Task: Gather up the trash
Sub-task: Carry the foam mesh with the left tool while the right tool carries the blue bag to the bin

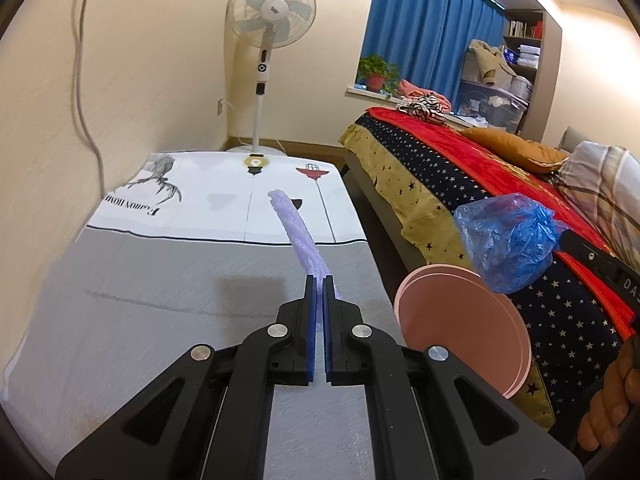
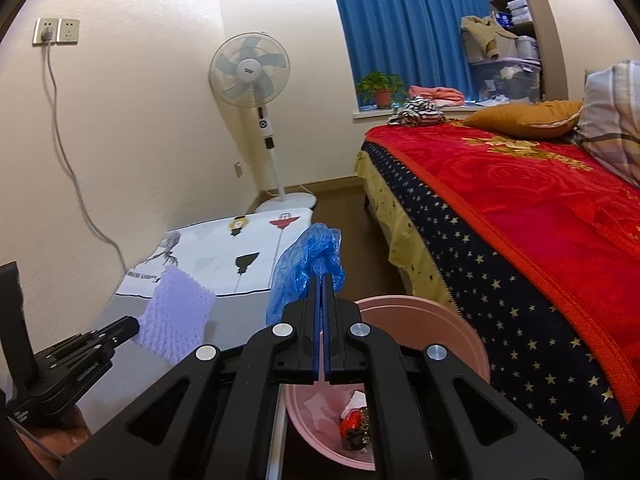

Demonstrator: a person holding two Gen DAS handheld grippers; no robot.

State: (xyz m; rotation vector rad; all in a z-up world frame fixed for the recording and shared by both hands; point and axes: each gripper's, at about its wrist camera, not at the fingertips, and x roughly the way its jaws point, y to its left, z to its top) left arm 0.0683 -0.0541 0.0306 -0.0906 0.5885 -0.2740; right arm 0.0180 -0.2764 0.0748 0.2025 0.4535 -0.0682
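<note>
My left gripper (image 1: 319, 280) is shut on a pale purple foam net sleeve (image 1: 297, 236) and holds it above the grey table; the sleeve also shows in the right wrist view (image 2: 176, 320). My right gripper (image 2: 324, 280) is shut on a crumpled blue plastic bag (image 2: 308, 268), held above the pink bin (image 2: 452, 320). The bag (image 1: 508, 240) and the bin (image 1: 460, 320) also show at the right of the left wrist view. The bin holds a red wrapper and white paper (image 2: 354, 416).
A low table (image 1: 160, 300) with a grey and white printed cloth stands against the wall. A bed (image 2: 520, 208) with a red blanket lies right of the bin. A standing fan (image 2: 250, 76) stands in the far corner. A cable hangs from a wall socket (image 2: 56, 32).
</note>
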